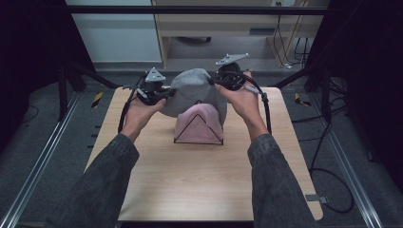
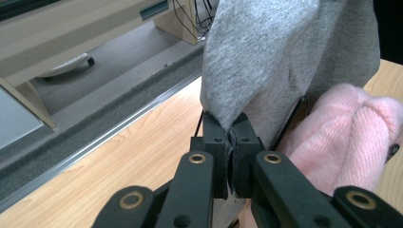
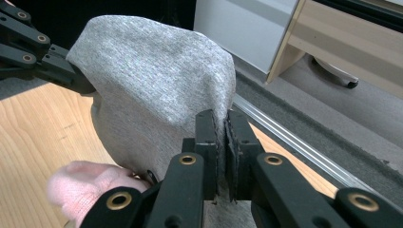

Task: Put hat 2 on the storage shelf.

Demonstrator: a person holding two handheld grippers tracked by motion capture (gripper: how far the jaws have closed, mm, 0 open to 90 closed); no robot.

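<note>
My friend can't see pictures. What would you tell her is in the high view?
Two hands hold a grey knit hat stretched between the left gripper and the right gripper, each shut on an edge of it, above a pink knit hat that sits on a black wire stand. They are over a light wooden table.

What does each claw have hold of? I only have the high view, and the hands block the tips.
Observer: The left claw is shut on an edge of the grey hat.
Operator: And the right?
Observer: The right claw is shut on the opposite edge, the fabric pinched between its pads.
Operator: Is the hat touching the pink one?
Observer: From the left gripper view, the pink hat on its wire stand sits beside the grey fabric; contact is unclear.
</note>
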